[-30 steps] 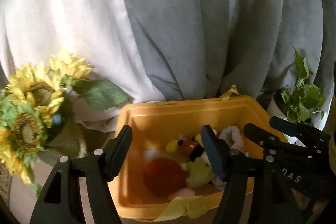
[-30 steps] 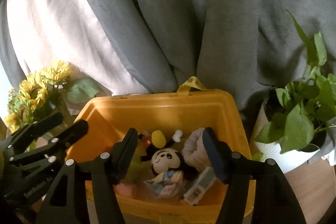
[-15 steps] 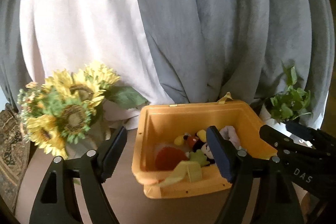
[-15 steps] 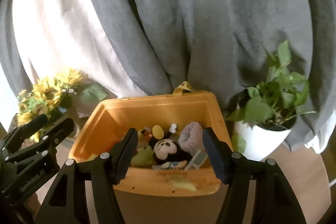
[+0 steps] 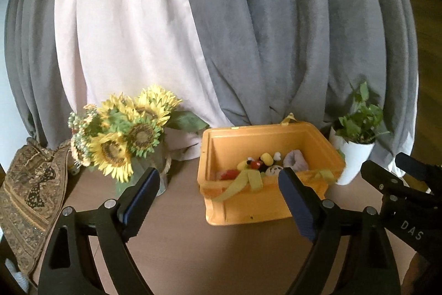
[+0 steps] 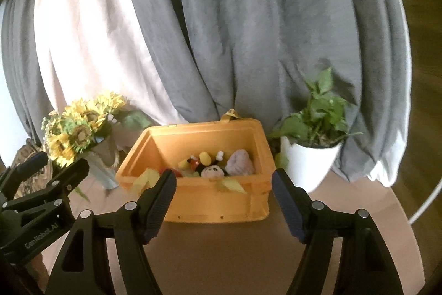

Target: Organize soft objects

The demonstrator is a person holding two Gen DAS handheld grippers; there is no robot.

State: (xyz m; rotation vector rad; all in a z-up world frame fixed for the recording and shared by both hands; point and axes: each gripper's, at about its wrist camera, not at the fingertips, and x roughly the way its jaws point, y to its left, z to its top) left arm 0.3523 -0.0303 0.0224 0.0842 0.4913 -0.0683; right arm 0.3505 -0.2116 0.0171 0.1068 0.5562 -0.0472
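Observation:
An orange plastic bin (image 5: 248,209) stands on a brown table and shows in the right wrist view (image 6: 215,203) too. Inside lie several soft toys: a mouse plush (image 6: 211,171), a pale purple plush (image 6: 239,161), a red toy (image 5: 229,173) and yellow bits. A yellow strap (image 5: 243,181) hangs over its front rim. My left gripper (image 5: 218,201) is open and empty, held back from the bin's front. My right gripper (image 6: 223,201) is open and empty, also back from the bin.
A sunflower bouquet in a vase (image 5: 124,137) stands left of the bin. A potted green plant in a white pot (image 6: 309,156) stands right of it. A patterned cloth (image 5: 30,190) lies at far left. Grey and white curtains (image 5: 221,32) hang behind.
Both grippers have pulled back and away from the bin, which now looks smaller and farther. Both stayed open and empty.

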